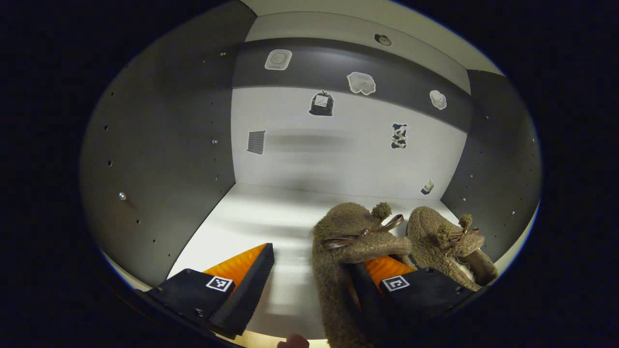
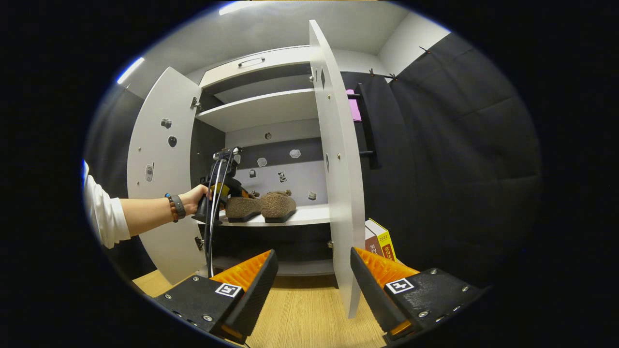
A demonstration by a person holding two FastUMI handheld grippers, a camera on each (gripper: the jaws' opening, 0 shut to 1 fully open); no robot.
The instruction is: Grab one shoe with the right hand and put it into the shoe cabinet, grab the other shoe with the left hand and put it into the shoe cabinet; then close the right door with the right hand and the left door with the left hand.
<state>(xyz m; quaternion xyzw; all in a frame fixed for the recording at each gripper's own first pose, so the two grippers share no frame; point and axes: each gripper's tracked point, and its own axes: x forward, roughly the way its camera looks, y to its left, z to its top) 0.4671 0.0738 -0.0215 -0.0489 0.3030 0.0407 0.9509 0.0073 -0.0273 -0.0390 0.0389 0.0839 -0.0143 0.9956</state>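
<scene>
Two brown fuzzy shoes with ribbon bows stand side by side on the white cabinet shelf (image 1: 251, 212). In the left gripper view, my left gripper (image 1: 314, 270) is open inside the cabinet. Its right finger sits in the opening of the nearer shoe (image 1: 348, 241) and its left finger stands well apart over bare shelf. The other shoe (image 1: 435, 232) lies just to the right. In the right gripper view, my right gripper (image 2: 314, 275) is open and holds nothing, low over the floor in front of the cabinet. That view shows both shoes (image 2: 261, 207) on the shelf and a hand holding the left gripper (image 2: 227, 191) at them.
Both cabinet doors stand open: the left door (image 2: 159, 183) swung wide, the right door (image 2: 338, 193) edge-on, straight ahead of the right gripper. Two books (image 2: 379, 241) stand on the wooden floor (image 2: 300, 314) beside the right door. Dark side walls (image 1: 159, 169) with peg holes bound the shelf.
</scene>
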